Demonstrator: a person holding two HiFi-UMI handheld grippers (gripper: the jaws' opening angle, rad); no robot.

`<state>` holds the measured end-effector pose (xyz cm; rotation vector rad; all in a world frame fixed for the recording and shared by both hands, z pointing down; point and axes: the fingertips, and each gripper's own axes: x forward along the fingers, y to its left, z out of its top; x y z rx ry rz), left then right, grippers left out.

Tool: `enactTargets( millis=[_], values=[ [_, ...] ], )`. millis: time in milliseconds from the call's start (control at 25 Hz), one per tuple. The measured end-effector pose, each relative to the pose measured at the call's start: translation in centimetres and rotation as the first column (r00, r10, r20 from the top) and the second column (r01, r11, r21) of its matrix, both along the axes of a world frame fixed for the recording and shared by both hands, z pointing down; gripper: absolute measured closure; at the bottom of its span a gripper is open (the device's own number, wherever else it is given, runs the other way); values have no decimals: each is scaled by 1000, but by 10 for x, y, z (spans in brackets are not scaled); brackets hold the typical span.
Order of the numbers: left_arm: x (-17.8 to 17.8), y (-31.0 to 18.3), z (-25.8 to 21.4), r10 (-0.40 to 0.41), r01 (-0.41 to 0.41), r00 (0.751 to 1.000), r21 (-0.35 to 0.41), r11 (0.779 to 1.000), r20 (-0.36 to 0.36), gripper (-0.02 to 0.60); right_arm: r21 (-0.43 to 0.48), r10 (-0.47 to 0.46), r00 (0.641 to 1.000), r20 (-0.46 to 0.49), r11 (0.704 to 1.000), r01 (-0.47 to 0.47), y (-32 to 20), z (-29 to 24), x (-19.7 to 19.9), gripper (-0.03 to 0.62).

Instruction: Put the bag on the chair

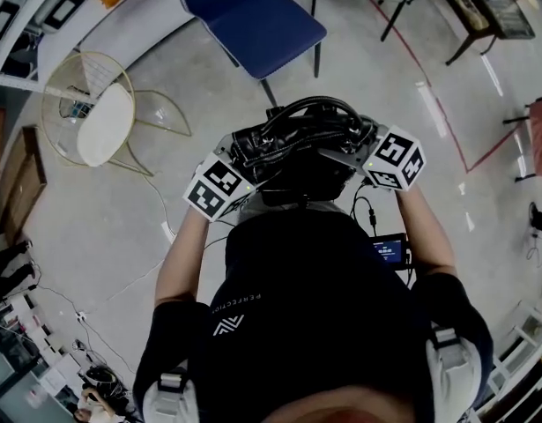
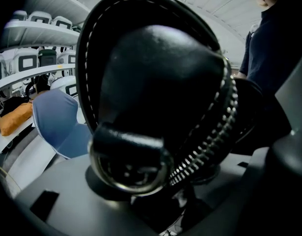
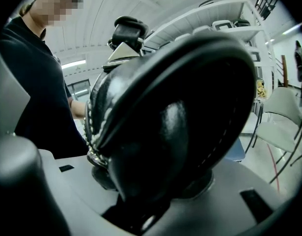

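Note:
A black leather bag with a zipper and looped handles hangs in front of the person's chest, above the concrete floor. My left gripper is shut on its left end and my right gripper on its right end. In the left gripper view the bag fills the space between the jaws, with a metal ring and zipper teeth close to the camera. The right gripper view is likewise filled by the bag. The blue chair stands just beyond the bag with nothing on its seat, and the chair also shows at the left.
A wire-frame chair with a white seat stands at the left. A thin cable lies on the floor near it. Black stand legs and a red floor line are at the upper right. A white chair stands off to the right.

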<state>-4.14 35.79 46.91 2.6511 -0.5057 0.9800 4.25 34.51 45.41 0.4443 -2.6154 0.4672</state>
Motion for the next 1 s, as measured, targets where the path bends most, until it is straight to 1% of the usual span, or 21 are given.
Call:
enactTargets(
  millis=[120, 320, 600, 760, 1000],
  values=[
    [12, -7, 1, 23, -23, 1000, 11, 1000, 3, 268, 10, 33, 999, 0, 999, -33, -4, 1, 12, 364],
    [30, -19, -1, 39, -39, 999, 33, 999, -22, 270, 33, 64, 998, -15, 997, -64, -14, -4, 31, 364],
    [41, -54, 1, 69, -67, 997, 45, 997, -23, 268, 40, 100, 995, -17, 994, -99, -46, -2, 41, 364],
    [47, -79, 4, 76, -75, 997, 44, 996, -25, 268, 37, 119, 993, -22, 992, -118, -70, 0, 48, 364],
    [55, -116, 7, 58, -58, 997, 12, 998, -41, 267, 11, 103, 994, -40, 995, -102, -109, 1, 55, 364]
  ],
)
